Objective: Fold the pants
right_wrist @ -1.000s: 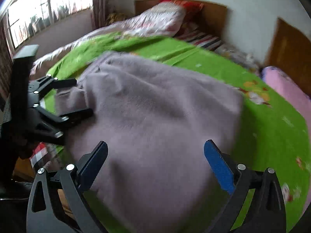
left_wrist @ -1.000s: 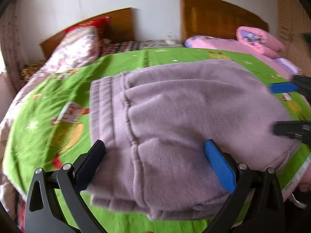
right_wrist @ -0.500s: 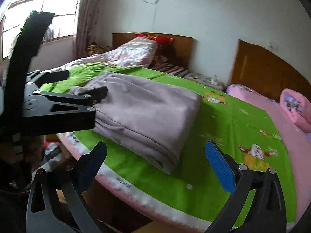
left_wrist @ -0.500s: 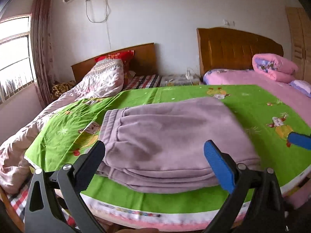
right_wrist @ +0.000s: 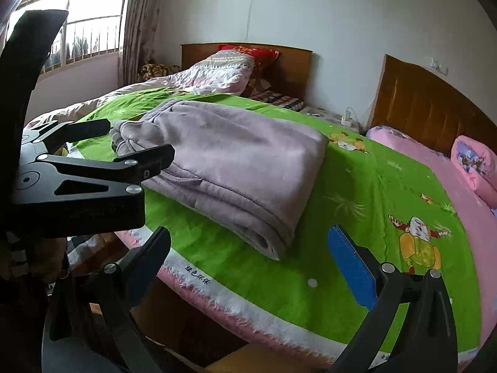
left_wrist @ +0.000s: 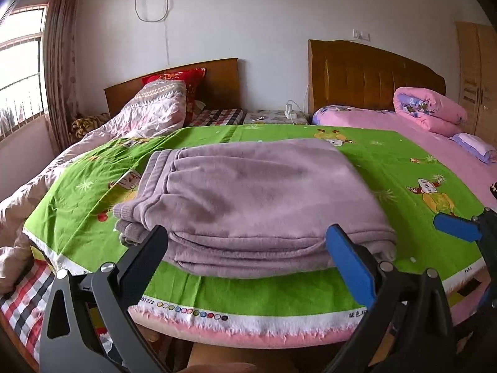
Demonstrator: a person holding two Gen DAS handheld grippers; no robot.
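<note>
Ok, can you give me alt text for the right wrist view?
Folded lilac pants lie in a neat stack on a green cartoon-print sheet. The right claw is open and empty in front of the bed; the left claw, also open, sits at the left.

The left tongs [left_wrist: 248, 255] are spread wide, with one black finger [left_wrist: 146, 248] on the left and one blue-padded finger [left_wrist: 348, 261] on the right, and nothing is held between them. The right tongs [right_wrist: 251, 258] are likewise spread wide and hold nothing, their blue pad [right_wrist: 351, 267] on the right-hand finger. In the right wrist view the left tongs sit to the left of the right tongs and apart from them, fingers pointing forward and separated.
</note>
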